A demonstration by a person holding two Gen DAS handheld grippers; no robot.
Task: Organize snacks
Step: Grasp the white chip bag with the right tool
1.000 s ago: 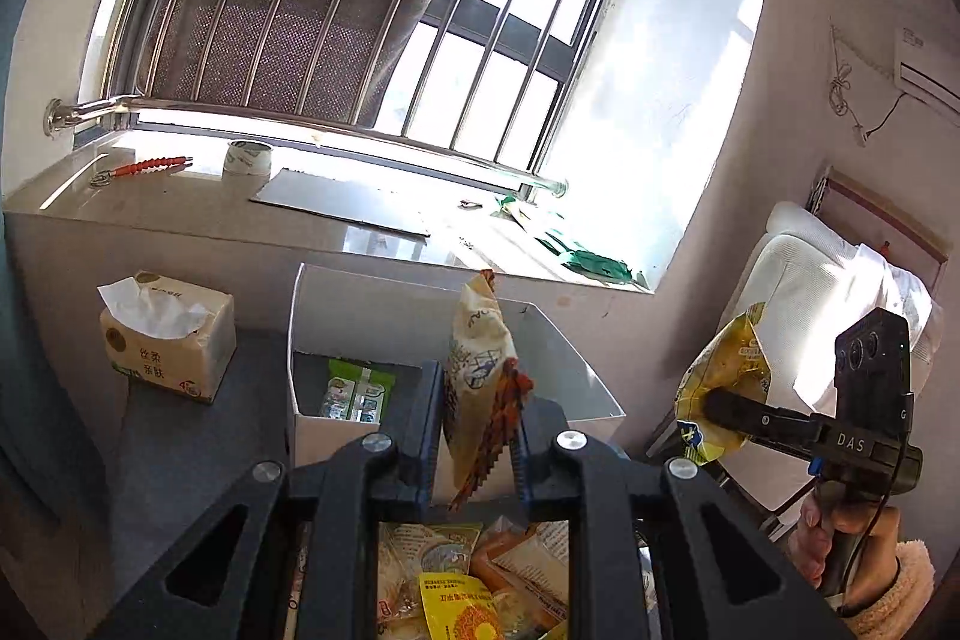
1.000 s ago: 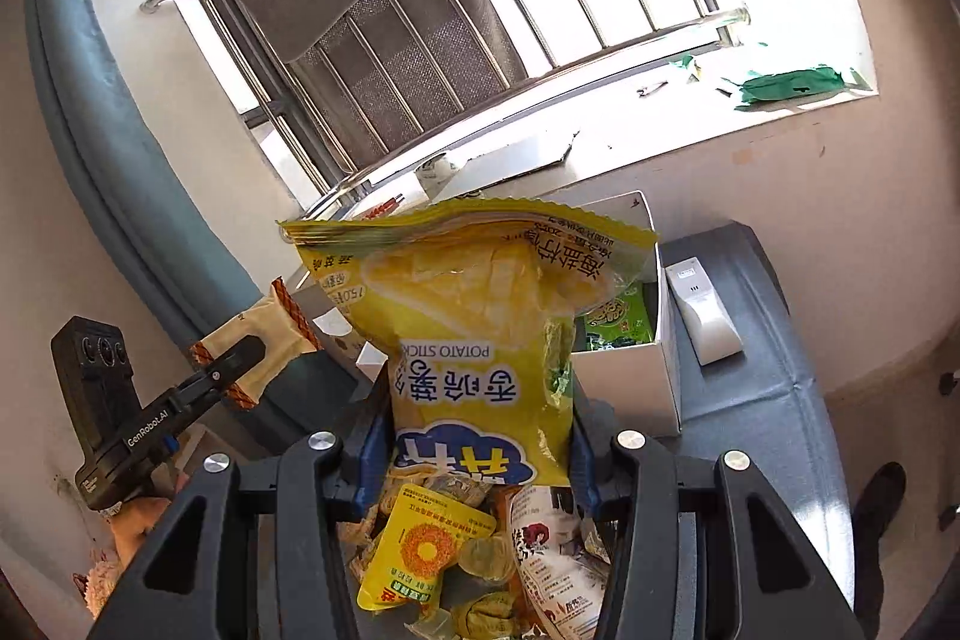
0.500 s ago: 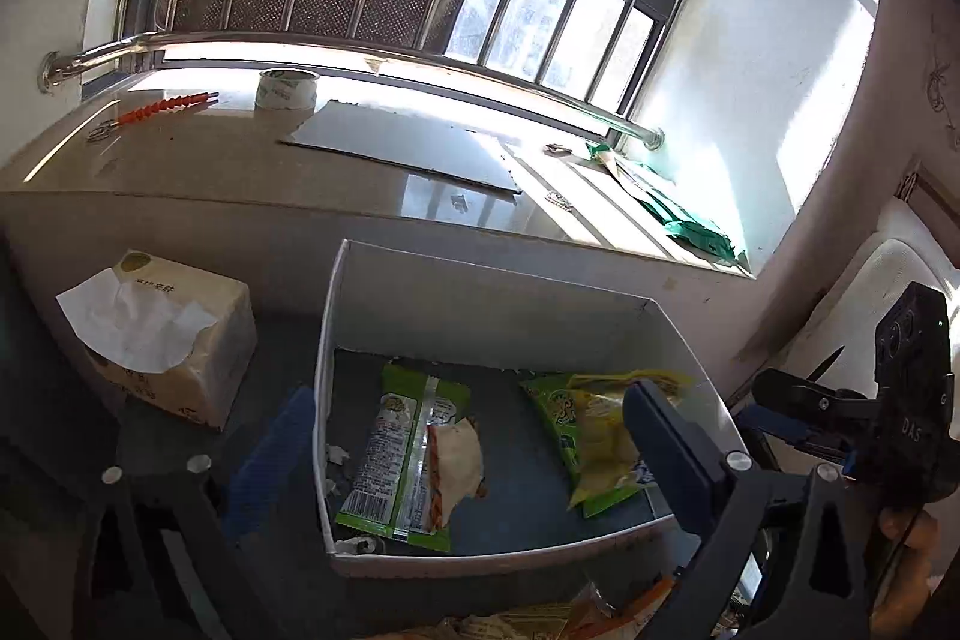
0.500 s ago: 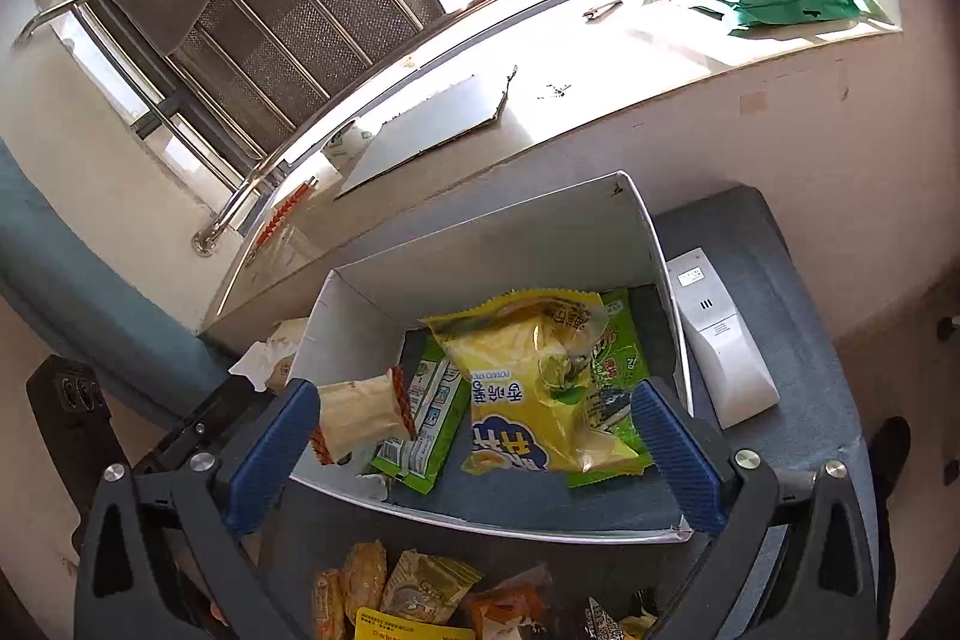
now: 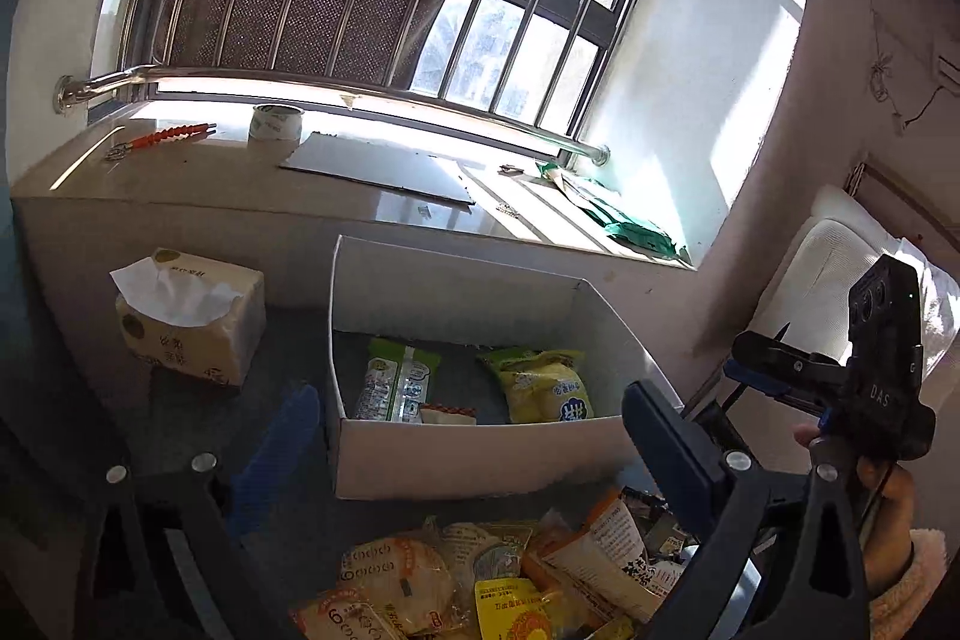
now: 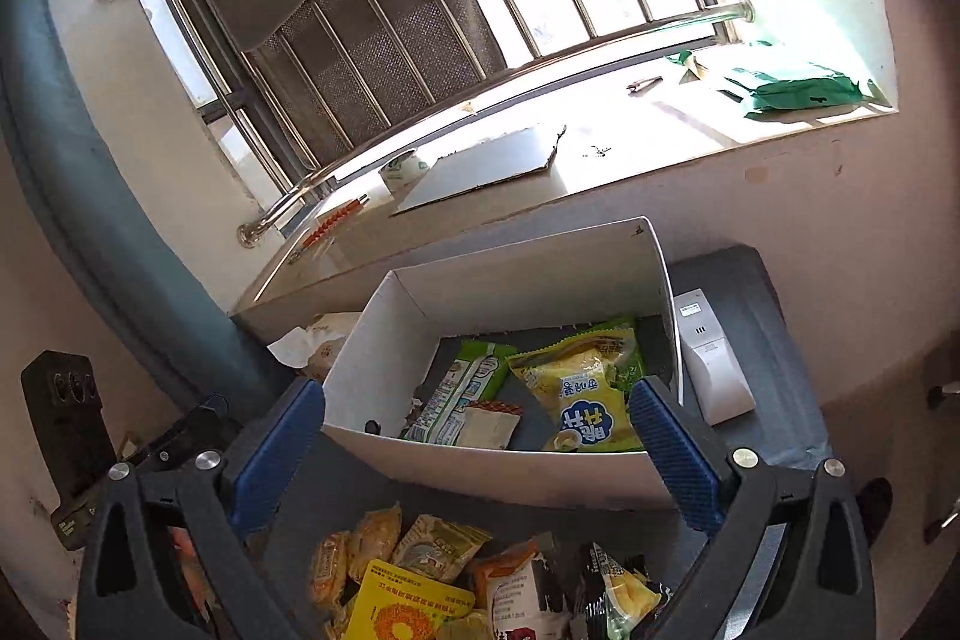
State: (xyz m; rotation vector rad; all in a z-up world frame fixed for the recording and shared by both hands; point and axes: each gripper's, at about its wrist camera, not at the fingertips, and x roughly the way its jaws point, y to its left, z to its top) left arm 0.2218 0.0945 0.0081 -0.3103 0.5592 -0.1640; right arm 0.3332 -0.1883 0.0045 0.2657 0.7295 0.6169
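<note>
Both hand-held grippers were released, fingers spread wide, nothing between them. Left hand-held gripper (image 5: pixel 468 442) hovered above the near edge of the white box (image 5: pixel 480 454); right hand-held gripper (image 6: pixel 477 436) hung over the same near wall, its blue pads (image 6: pixel 672 454) level with the rim. Inside the box: a green packet (image 6: pixel 459 391) at left, a small beige packet (image 6: pixel 489 424) touching its near end, and a yellow chip bag (image 6: pixel 579 400) at right, lying over another green packet (image 6: pixel 618 340). A loose snack pile (image 6: pixel 456 574) lay on the counter (image 6: pixel 762 340) just in front of the box. Tissue box (image 5: pixel 192 322) stood left of the box, a white device (image 6: pixel 711 370) just beside its right wall
</note>
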